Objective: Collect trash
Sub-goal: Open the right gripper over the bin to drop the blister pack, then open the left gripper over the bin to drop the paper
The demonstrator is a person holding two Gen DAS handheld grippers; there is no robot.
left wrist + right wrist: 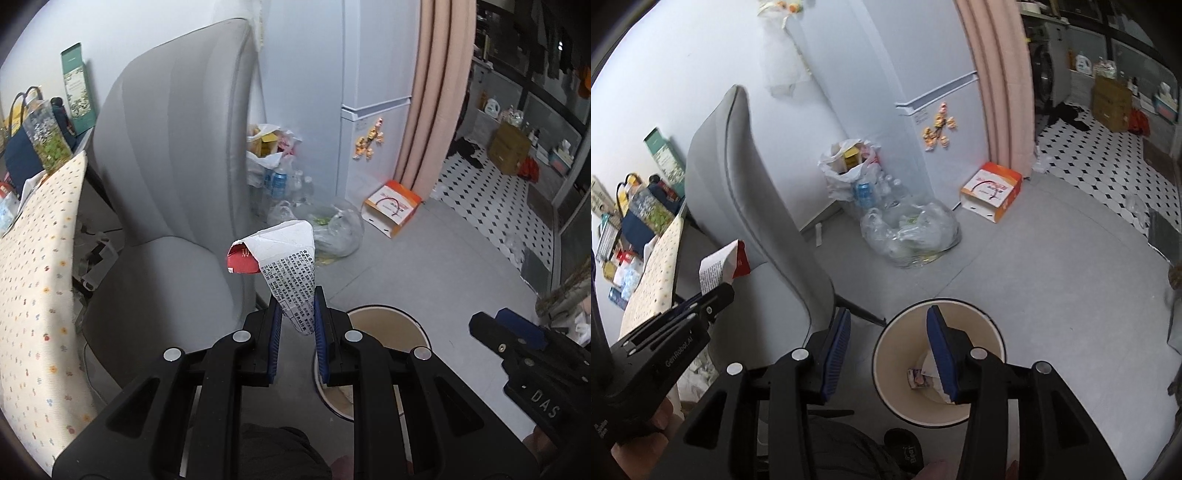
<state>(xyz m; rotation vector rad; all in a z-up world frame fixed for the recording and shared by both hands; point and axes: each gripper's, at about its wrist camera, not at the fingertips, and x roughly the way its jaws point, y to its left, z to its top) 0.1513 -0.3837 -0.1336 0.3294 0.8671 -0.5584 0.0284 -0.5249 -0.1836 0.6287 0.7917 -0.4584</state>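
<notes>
My left gripper (298,310) is shut on a crumpled white and red paper wrapper (286,258) with black print, held in the air above the chair seat's right edge. The wrapper also shows in the right wrist view (720,267), at the left gripper's tip (718,291). A round cream waste bin (384,325) with a dark rim stands on the floor just right of and below the left gripper. My right gripper (888,332) is open and empty, above the bin (897,369), which holds some paper scraps (919,376). The right gripper shows at the right in the left wrist view (480,326).
A grey padded chair (166,184) stands left of the bin. Clear plastic bags with bottles and trash (908,232) lie by the white fridge (923,92). An orange and white carton (991,192) lies on the floor. A table with a floral cloth (33,280) is at left.
</notes>
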